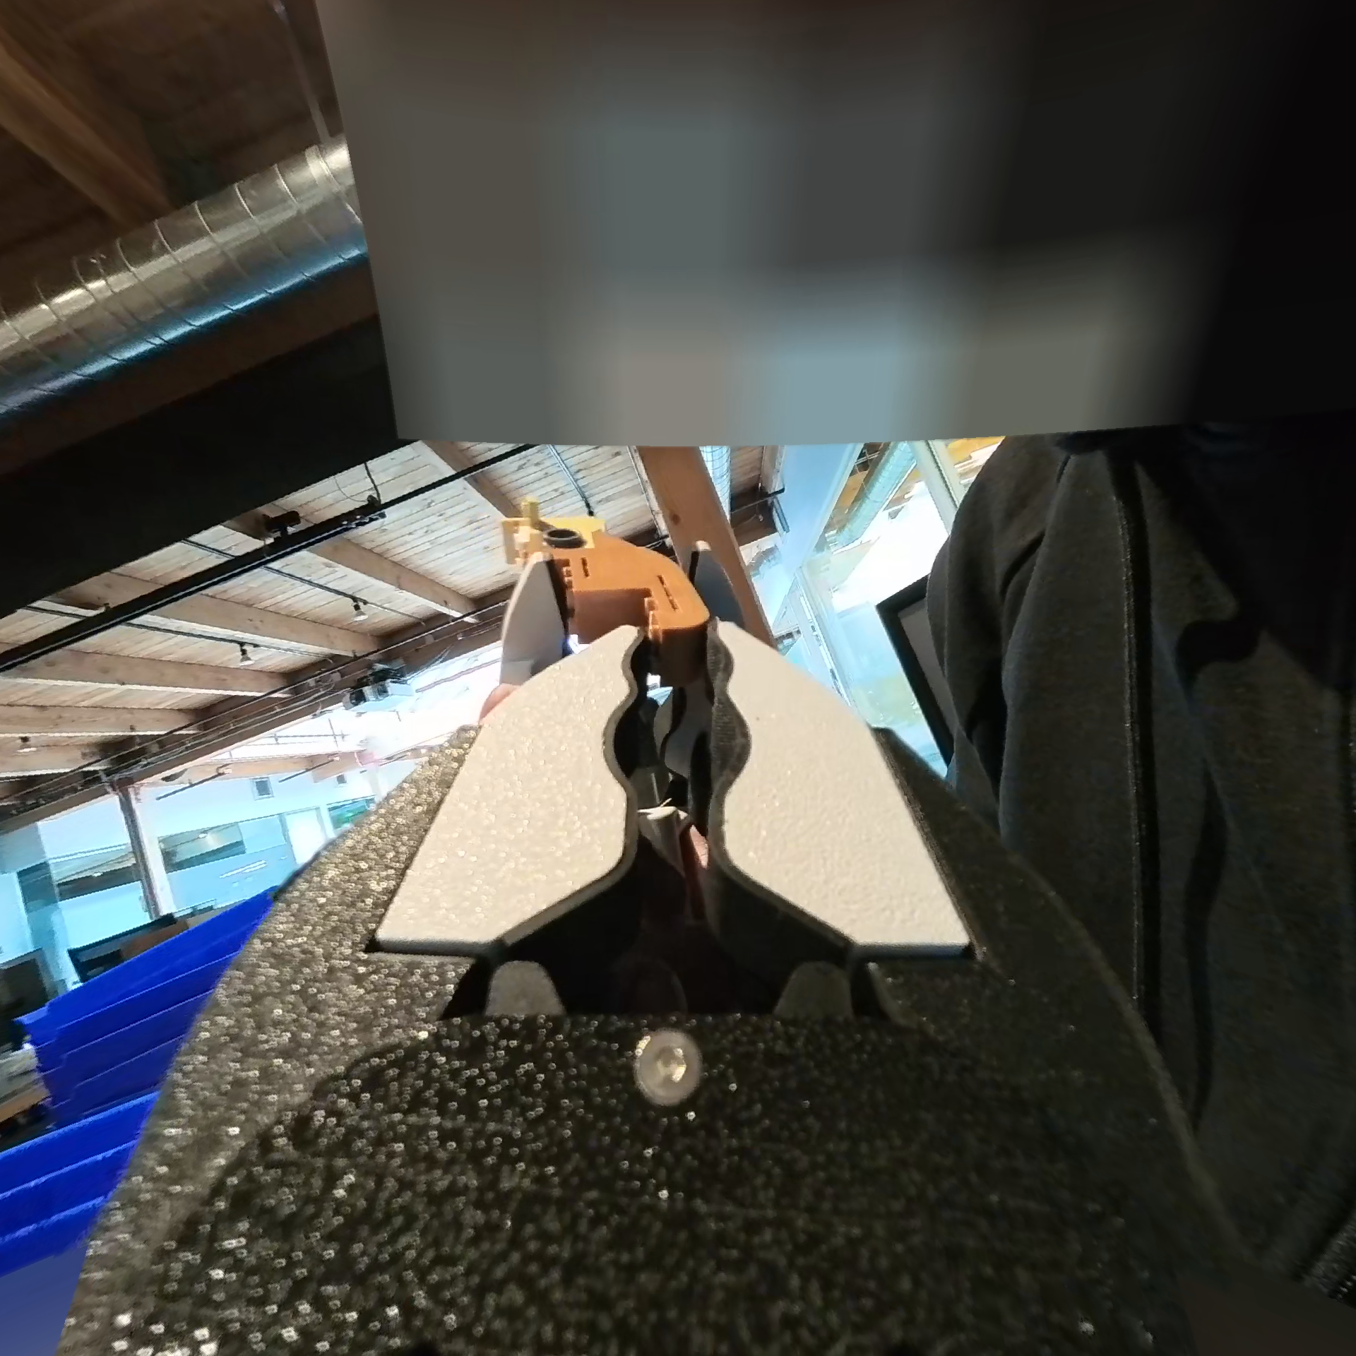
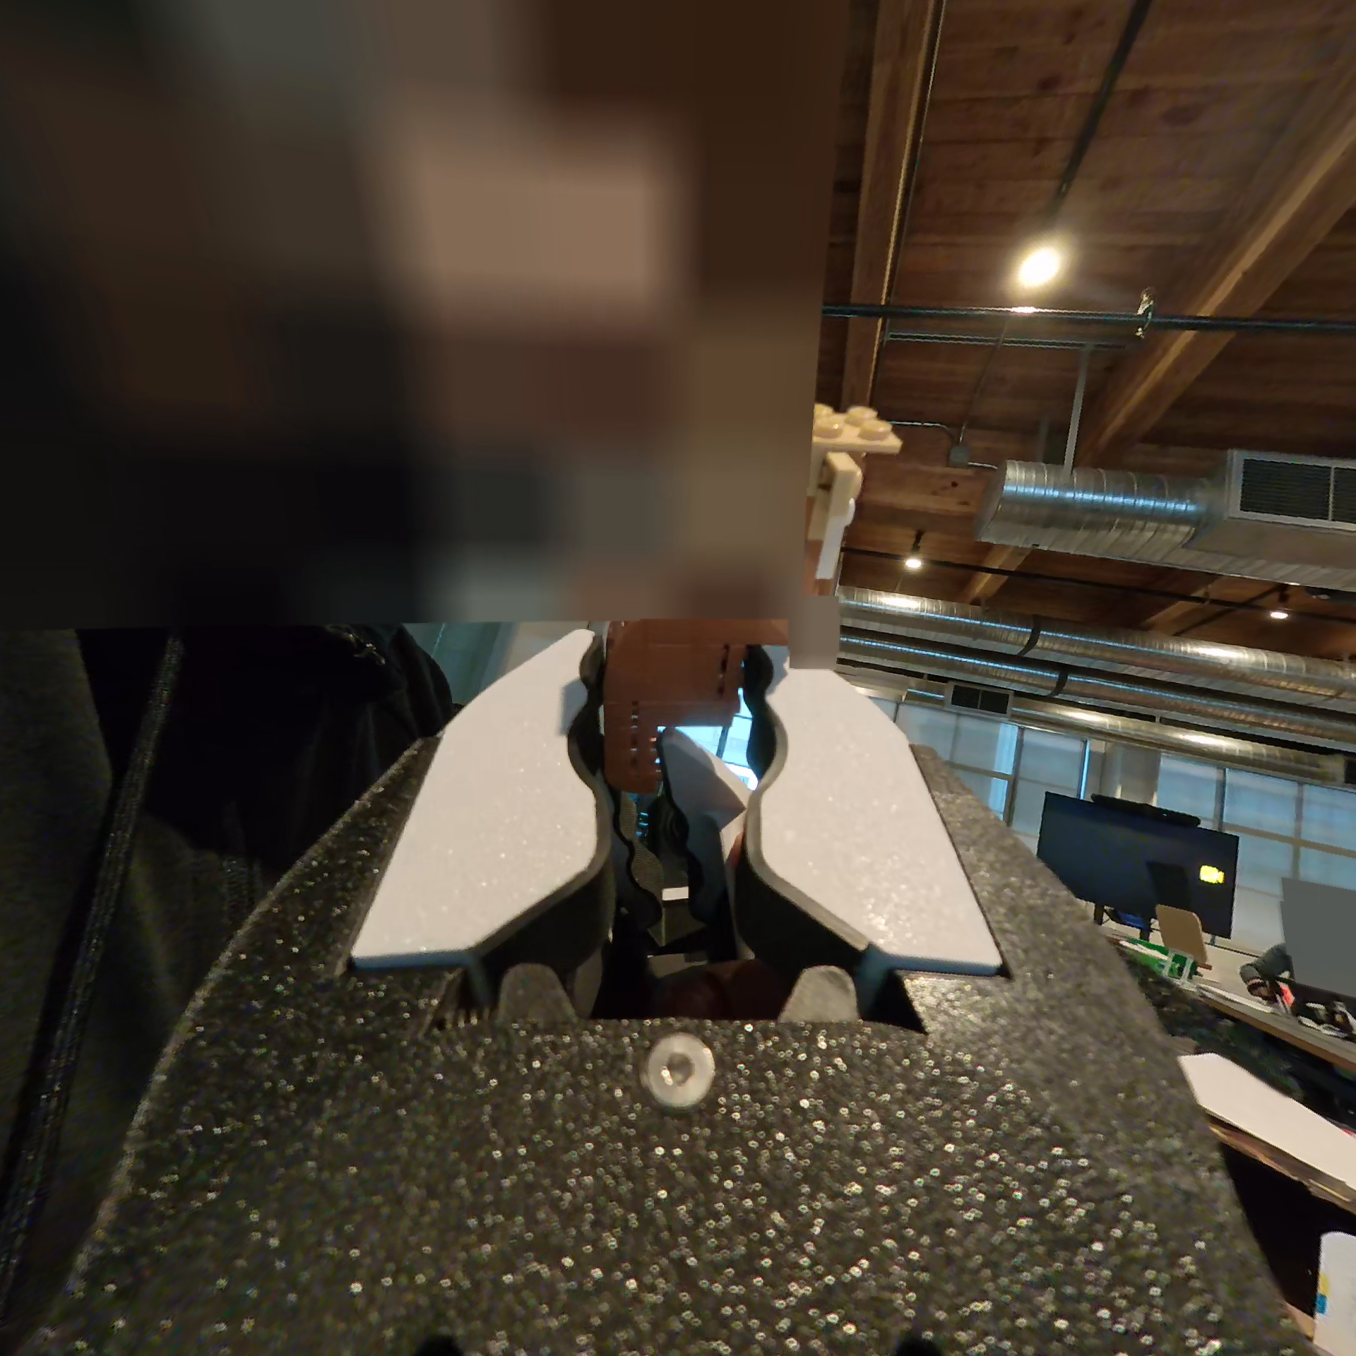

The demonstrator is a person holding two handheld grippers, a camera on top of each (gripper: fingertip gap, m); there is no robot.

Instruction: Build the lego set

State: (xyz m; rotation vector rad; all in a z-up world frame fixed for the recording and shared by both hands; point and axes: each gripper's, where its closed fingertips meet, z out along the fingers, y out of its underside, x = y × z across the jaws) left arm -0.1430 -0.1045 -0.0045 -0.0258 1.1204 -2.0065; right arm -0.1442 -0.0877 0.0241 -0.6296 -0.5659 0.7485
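Note:
Both grippers are raised toward the ceiling and hold one brown lego assembly [image 1: 624,587] between them. My left gripper [image 1: 673,637] is shut on its lower brown end. Tan pieces [image 1: 543,532] sit at its top. One of the right gripper's grey fingers [image 1: 530,624] shows beyond, gripping the same assembly from the far side. In the right wrist view my right gripper [image 2: 675,653] is shut on the brown assembly [image 2: 660,668]. A tan studded plate [image 2: 858,433] sticks out above it. A blurred patch hides part of the assembly. One of the left gripper's fingers [image 2: 701,778] shows below.
A person's dark jacket [image 1: 1137,807] is close on the right of the left wrist view. Blue bins [image 1: 110,1027] stand low at the left. A dark monitor [image 2: 1137,858] and a table with white sheets [image 2: 1262,1123] lie low at the right. Metal ducts [image 2: 1101,506] run overhead.

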